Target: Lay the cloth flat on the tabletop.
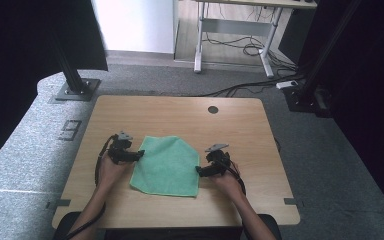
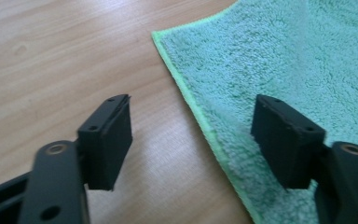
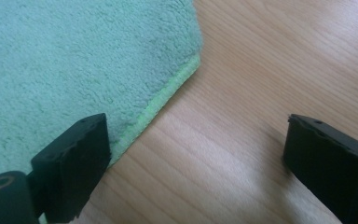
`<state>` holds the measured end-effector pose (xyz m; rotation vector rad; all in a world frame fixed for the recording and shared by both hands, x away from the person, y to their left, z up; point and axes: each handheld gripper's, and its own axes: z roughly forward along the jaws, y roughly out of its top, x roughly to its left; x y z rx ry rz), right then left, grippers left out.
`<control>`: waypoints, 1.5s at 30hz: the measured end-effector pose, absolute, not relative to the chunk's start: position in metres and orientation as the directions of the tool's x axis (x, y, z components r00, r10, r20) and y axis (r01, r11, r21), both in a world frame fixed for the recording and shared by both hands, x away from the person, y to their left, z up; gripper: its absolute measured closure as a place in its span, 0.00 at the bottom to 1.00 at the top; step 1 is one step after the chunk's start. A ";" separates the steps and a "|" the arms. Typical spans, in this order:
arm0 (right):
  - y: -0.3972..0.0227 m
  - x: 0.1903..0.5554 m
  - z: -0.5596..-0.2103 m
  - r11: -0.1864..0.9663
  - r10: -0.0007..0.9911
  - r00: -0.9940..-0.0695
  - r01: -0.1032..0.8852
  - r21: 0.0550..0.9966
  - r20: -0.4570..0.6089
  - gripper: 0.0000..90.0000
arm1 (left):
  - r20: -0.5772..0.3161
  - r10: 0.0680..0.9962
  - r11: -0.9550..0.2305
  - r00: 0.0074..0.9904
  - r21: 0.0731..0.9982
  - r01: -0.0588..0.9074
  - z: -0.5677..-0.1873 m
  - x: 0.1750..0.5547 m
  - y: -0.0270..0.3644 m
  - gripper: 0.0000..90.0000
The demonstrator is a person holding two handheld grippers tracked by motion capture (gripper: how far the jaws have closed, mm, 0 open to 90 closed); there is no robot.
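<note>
One green cloth (image 1: 166,166), two grippers beside it.

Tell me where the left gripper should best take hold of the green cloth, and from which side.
Probably the hemmed left edge of the green cloth, coming from the bare table side. The cloth lies flat, and the open left gripper already straddles that edge.

**Both grippers standing open, low in the frame**

The left gripper (image 1: 139,154) is sitting left of centre, jaws spread and gripping nothing. The right gripper (image 1: 200,171) is sitting right of centre, jaws gaping. Both forearms are entering from the bottom edge.
</note>
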<state>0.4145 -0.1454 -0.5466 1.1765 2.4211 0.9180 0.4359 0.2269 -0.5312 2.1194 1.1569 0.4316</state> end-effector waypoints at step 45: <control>-0.097 0.465 -0.515 0.534 0.688 -0.723 0.556 0.637 0.053 0.96 | -0.012 0.835 -0.398 0.550 0.677 0.619 -0.546 0.369 0.220 0.15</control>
